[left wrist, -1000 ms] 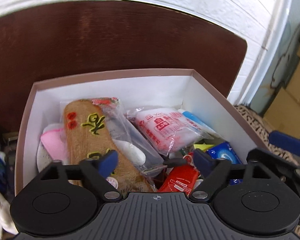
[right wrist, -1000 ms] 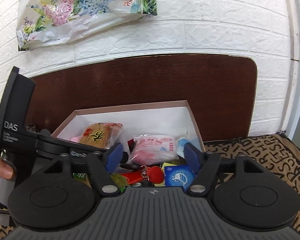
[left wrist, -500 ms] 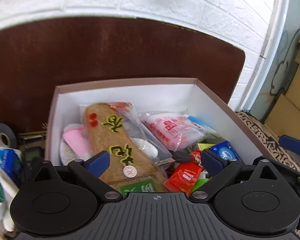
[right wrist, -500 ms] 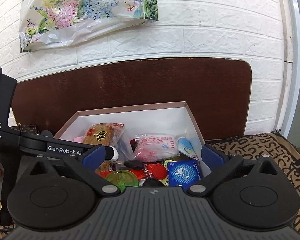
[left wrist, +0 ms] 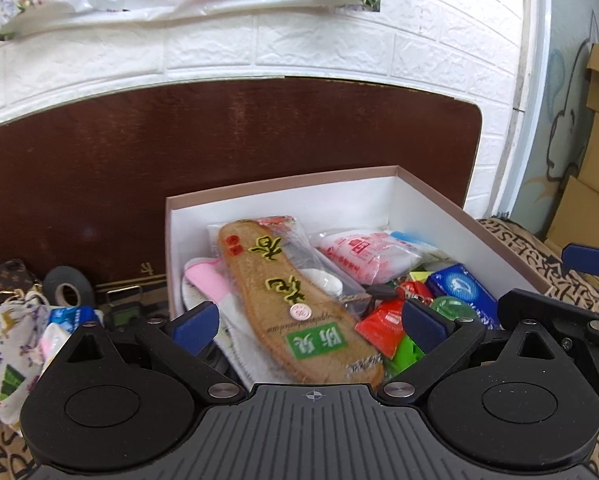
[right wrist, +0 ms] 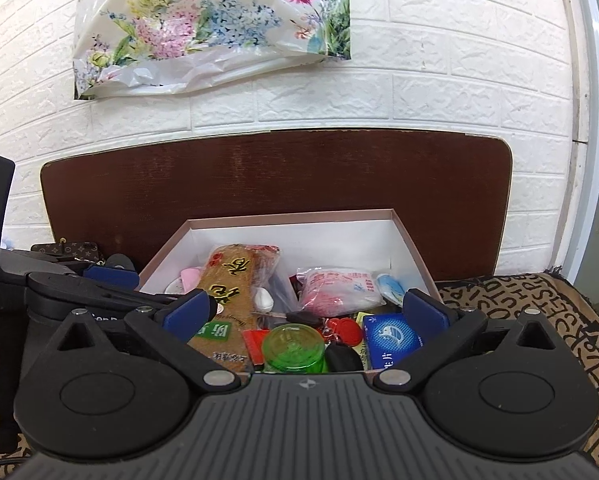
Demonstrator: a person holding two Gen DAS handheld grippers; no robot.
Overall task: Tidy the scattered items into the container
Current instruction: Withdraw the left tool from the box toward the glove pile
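Observation:
A pink-rimmed white box [left wrist: 283, 188] holds a bagged brown insole [left wrist: 283, 292], a pink-printed bag [left wrist: 363, 256], red sachets [left wrist: 383, 324] and a blue pack [left wrist: 463, 288]. My left gripper [left wrist: 309, 320] hangs open over the box's near end, with nothing gripped. In the right wrist view the same box [right wrist: 291, 220] also shows a green round tub [right wrist: 293, 346] and a red key fob [right wrist: 347, 330]. My right gripper [right wrist: 306, 311] is open just in front of it, pads touching nothing. Left of the box lie a black tape roll [left wrist: 65, 286], a printed cloth pouch [left wrist: 7, 344] and a blue tissue pack [left wrist: 73, 314].
A dark brown board [right wrist: 275, 176] stands behind the box against a white brick wall, where a floral plastic bag [right wrist: 207, 28] hangs. A letter-patterned cloth [right wrist: 539, 320] covers the surface. Cardboard boxes [left wrist: 595, 160] stand at the right. A brown monogram wallet [left wrist: 3, 280] lies at the far left.
Both grippers have drawn back from the box and their jaws have spread wider. The red key fob that was between the right fingers now lies in the box. Loose items left of the box came into view.

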